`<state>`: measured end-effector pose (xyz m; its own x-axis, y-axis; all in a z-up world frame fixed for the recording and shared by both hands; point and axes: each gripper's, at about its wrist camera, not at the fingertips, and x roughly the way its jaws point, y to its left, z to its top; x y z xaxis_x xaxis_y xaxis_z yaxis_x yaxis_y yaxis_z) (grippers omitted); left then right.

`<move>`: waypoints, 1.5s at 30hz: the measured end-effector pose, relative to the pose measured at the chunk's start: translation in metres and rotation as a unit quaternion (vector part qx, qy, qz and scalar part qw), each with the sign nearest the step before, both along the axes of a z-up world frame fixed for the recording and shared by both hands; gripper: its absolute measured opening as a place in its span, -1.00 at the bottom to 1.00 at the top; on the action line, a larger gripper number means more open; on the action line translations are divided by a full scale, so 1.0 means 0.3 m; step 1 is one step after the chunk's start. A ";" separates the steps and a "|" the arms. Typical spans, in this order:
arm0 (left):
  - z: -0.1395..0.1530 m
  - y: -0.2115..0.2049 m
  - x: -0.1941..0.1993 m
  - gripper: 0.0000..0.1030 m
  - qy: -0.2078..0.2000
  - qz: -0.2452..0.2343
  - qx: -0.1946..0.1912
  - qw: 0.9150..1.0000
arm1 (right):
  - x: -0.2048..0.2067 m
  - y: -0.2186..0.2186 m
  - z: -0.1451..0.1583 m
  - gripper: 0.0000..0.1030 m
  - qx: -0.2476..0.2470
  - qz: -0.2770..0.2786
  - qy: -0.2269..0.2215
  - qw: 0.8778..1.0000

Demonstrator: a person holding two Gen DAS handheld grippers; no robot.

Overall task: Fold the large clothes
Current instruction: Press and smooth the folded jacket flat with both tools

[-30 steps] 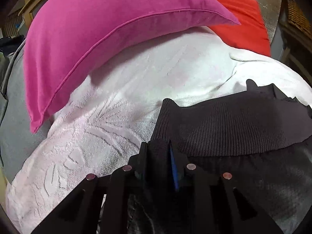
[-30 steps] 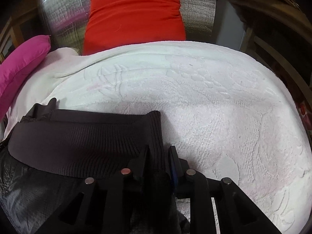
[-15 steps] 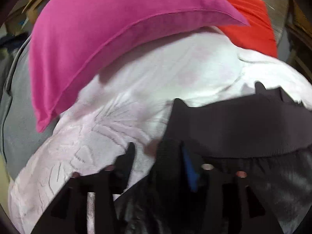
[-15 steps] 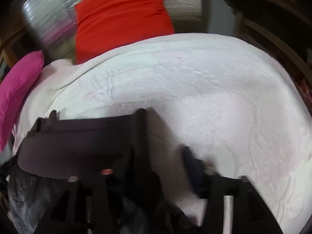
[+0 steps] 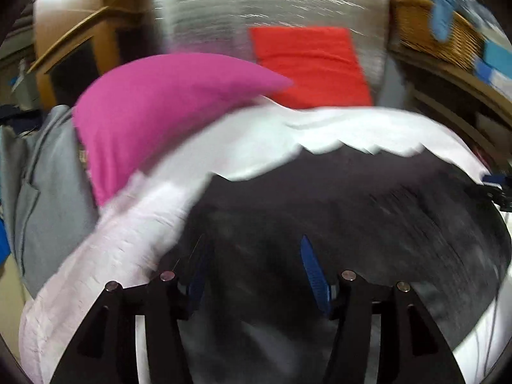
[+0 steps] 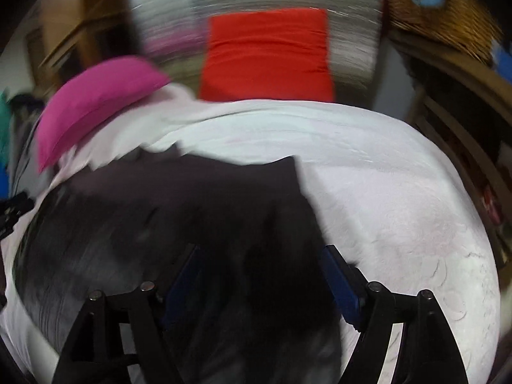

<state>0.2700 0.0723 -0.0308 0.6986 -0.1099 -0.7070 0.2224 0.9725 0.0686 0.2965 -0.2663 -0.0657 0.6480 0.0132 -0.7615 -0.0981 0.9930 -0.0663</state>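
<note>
A dark garment with a ribbed band (image 5: 336,198) lies on a white textured bedspread (image 5: 128,243); it also shows in the right wrist view (image 6: 192,204). My left gripper (image 5: 256,265) is open above the garment's left part, blue pads apart, holding nothing. My right gripper (image 6: 262,272) is open above the garment's right edge, holding nothing. Both views are motion-blurred. The tip of the right gripper shows at the right edge of the left wrist view (image 5: 499,192).
A magenta pillow (image 5: 153,105) lies at the back left and a red pillow (image 5: 310,64) leans on a silver foil backing (image 5: 256,3). A grey cloth (image 5: 44,192) hangs at the left. Wooden furniture and a wicker basket (image 5: 441,35) stand at the right.
Both grippers opened and let go of the garment's ribbed band, then pulled back and up. The garment now lies flat on the bedspread.
</note>
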 end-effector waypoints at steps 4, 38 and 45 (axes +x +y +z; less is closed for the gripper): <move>-0.120 -0.127 -0.027 0.16 0.029 -0.013 0.053 0.998 | 0.013 0.056 -0.093 0.61 -0.066 0.008 0.022 0.998; -0.252 -0.276 -0.207 0.31 -0.012 0.052 0.093 0.994 | -0.259 0.294 -0.210 0.83 -0.082 -0.003 -0.053 0.995; -0.163 -0.190 -0.198 0.30 0.010 0.028 0.045 0.999 | -0.245 0.215 -0.113 0.84 -0.012 -0.015 -0.003 1.000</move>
<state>0.2106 0.0152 -0.0796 0.6880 -0.0055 -0.7257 0.1692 0.9736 0.1531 0.2230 -0.2018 -0.0996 0.6525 -0.0256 -0.7573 -0.0672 0.9935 -0.0915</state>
